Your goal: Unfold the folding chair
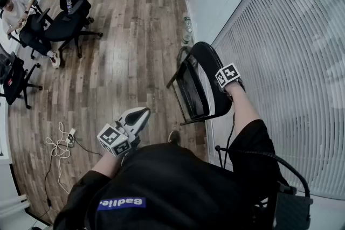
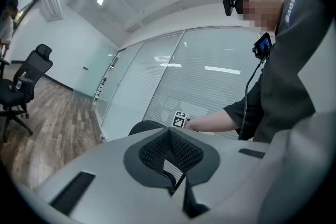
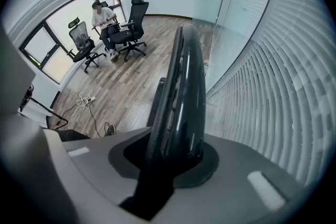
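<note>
The black folding chair (image 1: 199, 81) stands folded, leaning by the blind-covered wall. Its curved backrest top (image 3: 181, 86) runs between the jaws of my right gripper (image 1: 226, 80), which comes down on it from above and is shut on it; the pads (image 3: 207, 157) press its sides. My left gripper (image 1: 143, 112) hangs level near my body, left of the chair and apart from it. Its jaws (image 2: 170, 157) are shut with nothing between them. In the left gripper view the chair's top (image 2: 143, 126) and the right gripper's marker cube (image 2: 180, 119) show ahead.
Wall with blinds (image 1: 291, 62) runs along the right, close behind the chair. Black office chairs (image 1: 73, 2) and a seated person (image 1: 19, 11) are at the far left. A white cable and power strip (image 1: 62, 143) lie on the wood floor. A bottle (image 1: 187, 29) stands by the wall.
</note>
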The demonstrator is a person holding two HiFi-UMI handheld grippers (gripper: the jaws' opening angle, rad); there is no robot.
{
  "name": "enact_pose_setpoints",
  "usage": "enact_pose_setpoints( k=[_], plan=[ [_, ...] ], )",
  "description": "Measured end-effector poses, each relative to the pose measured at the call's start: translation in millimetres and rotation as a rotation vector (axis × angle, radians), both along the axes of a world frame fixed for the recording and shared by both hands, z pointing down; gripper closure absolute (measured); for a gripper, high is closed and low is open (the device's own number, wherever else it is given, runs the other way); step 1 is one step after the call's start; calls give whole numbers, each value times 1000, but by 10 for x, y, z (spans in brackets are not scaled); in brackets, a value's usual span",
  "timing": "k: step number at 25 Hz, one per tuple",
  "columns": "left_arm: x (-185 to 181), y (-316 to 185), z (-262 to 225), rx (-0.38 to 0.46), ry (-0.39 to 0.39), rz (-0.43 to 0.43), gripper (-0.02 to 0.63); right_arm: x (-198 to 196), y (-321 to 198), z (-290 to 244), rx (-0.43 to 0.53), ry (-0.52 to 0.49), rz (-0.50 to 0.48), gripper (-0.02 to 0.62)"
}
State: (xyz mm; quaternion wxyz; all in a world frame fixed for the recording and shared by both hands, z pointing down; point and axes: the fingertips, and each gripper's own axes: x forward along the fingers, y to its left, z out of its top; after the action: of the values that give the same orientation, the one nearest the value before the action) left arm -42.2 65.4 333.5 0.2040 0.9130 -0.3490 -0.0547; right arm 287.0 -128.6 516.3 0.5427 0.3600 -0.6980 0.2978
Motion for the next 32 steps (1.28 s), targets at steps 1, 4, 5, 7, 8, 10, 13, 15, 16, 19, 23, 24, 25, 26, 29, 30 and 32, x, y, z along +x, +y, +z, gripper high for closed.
enact_pose_setpoints(
  k=[1, 4, 5, 7, 8, 10, 13, 15, 16, 19, 23, 24, 25, 26, 29, 30, 32],
  plan=[
    [-6, 9, 2, 0, -2, -1, 600, -10, 8, 3, 0, 0, -1, 506],
    [-17, 28, 5, 0, -2, -4, 600, -39, 24, 1, -1, 1, -4, 506],
    [-18, 28, -3, 1, -3, -4, 600, -49, 24, -6, -1, 2, -5, 506],
    [-21, 21, -11, 0, -1, -4, 600, -67, 16, -17, -1, 2, -6, 506],
    [-21, 17, -9, -3, 0, -5, 600, -74, 9, -17, -1, 2, -7, 506],
    [-14, 13, -20, -12, -2, -6, 600, -76, 5, -19, -2, 2, -7, 506],
    [14, 50, 7, -17, 0, -2, 601, -52, 35, -18, -2, -2, -6, 505],
    [39, 66, 81, -20, 1, 1, 600, -25, 40, 12, -1, -5, -4, 503],
    [47, 64, 117, -23, 0, 2, 600, -15, 37, 28, -1, -6, -2, 503],
    [68, 43, 184, -36, -3, 2, 600, -1, 26, 50, 0, -9, -3, 503],
    [92, -22, 220, -50, -6, -1, 600, -9, 4, 24, 0, -12, -4, 502],
    [94, -51, 223, -54, -6, -5, 600, -12, -9, 12, -1, -11, -4, 502],
    [98, -79, 227, -57, -6, -8, 600, -14, -23, 1, -1, -10, -5, 502],
    [110, -102, 235, -60, -7, -10, 600, -14, -31, -4, -2, -9, -7, 503],
    [179, -126, 299, -67, -8, -3, 600, -5, -17, 25, -3, -10, -10, 503],
    [198, -136, 324, -70, -9, -3, 600, -5, -14, 32, -2, -11, -11, 503],
    [210, -177, 357, -78, -12, -8, 600, -27, -23, 18, 0, -10, -12, 503]
  ],
)
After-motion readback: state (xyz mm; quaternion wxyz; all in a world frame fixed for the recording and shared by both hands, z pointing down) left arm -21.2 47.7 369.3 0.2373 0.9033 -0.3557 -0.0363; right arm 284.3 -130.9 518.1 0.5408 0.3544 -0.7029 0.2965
